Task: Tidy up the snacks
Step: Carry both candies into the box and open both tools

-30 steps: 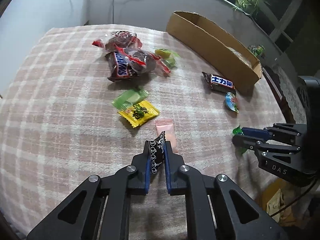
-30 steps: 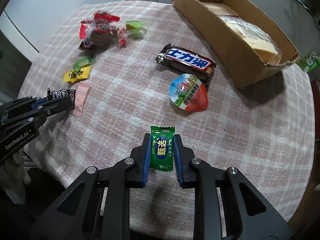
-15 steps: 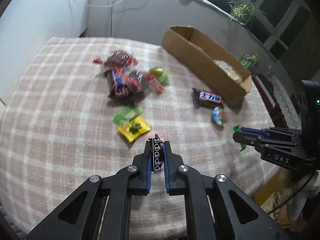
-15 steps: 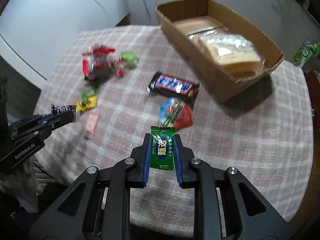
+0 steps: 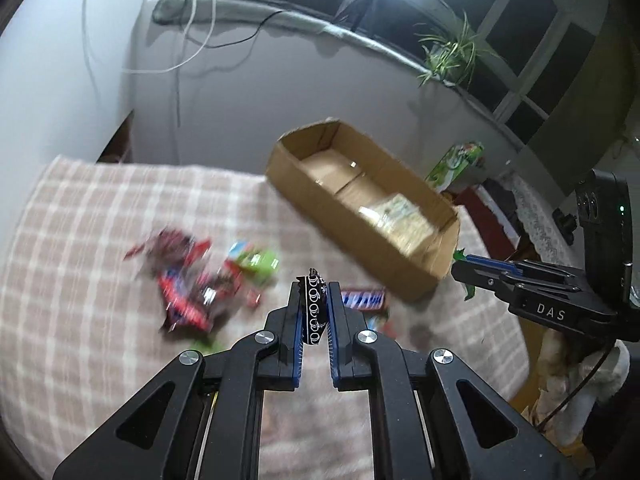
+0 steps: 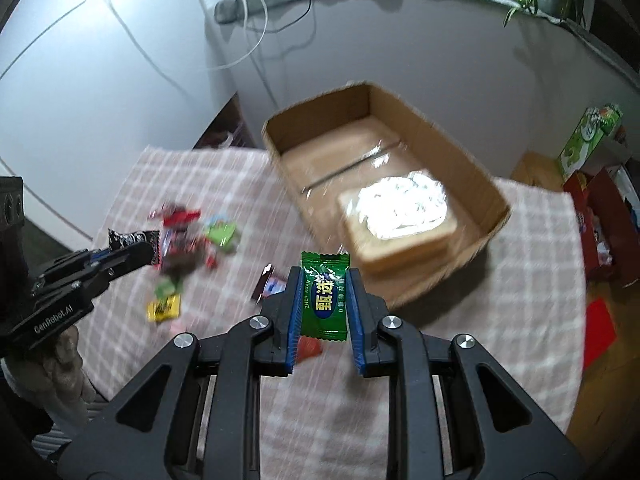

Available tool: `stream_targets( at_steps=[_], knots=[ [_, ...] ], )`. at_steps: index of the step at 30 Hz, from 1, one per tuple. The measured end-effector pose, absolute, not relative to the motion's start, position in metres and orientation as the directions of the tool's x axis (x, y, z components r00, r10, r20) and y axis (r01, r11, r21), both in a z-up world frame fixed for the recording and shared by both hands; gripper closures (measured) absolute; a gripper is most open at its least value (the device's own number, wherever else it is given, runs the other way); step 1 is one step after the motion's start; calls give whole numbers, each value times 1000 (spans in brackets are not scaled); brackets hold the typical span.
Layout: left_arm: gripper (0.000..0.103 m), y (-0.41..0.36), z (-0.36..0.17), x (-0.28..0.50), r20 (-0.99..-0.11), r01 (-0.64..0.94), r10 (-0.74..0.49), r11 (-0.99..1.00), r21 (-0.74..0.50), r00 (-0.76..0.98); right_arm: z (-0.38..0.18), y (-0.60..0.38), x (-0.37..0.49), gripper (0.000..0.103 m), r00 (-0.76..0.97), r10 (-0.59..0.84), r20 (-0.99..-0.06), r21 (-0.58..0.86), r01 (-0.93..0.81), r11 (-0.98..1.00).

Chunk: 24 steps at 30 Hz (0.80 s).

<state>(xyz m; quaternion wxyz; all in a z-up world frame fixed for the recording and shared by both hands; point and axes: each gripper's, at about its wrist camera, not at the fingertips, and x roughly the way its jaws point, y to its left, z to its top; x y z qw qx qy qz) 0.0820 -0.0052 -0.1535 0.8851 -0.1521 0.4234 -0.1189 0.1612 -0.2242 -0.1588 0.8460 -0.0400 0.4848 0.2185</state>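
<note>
Fingers of the left gripper [image 5: 314, 312] clench a black patterned candy [image 5: 313, 308]; the right gripper [image 6: 323, 300] grasps a green candy [image 6: 325, 296]. Both hang above the bench [image 6: 532, 280], evidently bound for the cardboard box [image 6: 490, 182]. Compared with a second earlier, both have risen and the box sits nearer.

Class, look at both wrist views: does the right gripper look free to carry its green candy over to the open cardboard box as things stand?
Probably yes. The right gripper is shut on the green candy, and the cardboard box lies open-topped ahead of it with nothing between. A wrapped bread pack fills one end; the rest looks free.
</note>
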Motion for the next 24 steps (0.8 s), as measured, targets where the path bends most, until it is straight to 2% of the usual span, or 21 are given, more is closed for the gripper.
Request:
stream_targets(
  at_steps=[12, 24],
  knots=[
    [94, -31, -142, 161, -681, 134, -389, 908, -397, 620, -154, -214, 246, 82, 427, 356, -831, 171, -413, 894],
    [94, -55, -165, 218, -723, 139, -397, 910, -391, 565, -189, -210, 302, 81, 377, 344, -860, 196, -377, 905]
  ],
)
